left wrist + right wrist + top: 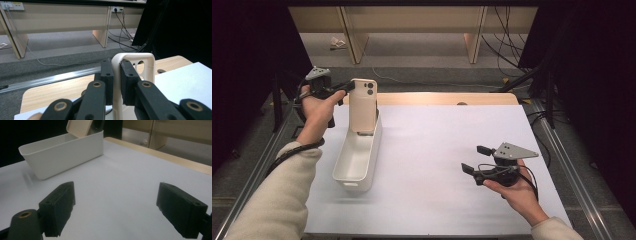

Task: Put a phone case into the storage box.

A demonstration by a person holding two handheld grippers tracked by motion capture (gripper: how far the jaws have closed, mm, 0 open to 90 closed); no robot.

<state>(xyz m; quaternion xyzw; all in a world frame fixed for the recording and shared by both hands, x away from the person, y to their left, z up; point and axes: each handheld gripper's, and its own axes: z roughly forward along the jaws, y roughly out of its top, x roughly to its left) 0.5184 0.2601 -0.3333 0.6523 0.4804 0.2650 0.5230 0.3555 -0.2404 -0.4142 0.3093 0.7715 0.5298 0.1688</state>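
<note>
A beige phone case point(363, 104) stands upright over the far end of a white oblong bin point(357, 154), its lower end inside the bin. My left gripper point(346, 88) is shut on the case's left edge, and in the left gripper view the case point(147, 65) sits pinched between the two black pads point(128, 77). My right gripper point(473, 159) rests in the hand at the right side of the white mat, its jaws wide apart with nothing between them point(115, 210). The bin point(62, 155) and the case's lower end point(78, 127) lie ahead of it.
The white mat point(442, 150) covers a wooden table point(442, 98) whose far edge shows beyond it. Metal rails point(557, 145) run along both sides. Wooden furniture legs and cables point(507, 50) stand on the floor behind.
</note>
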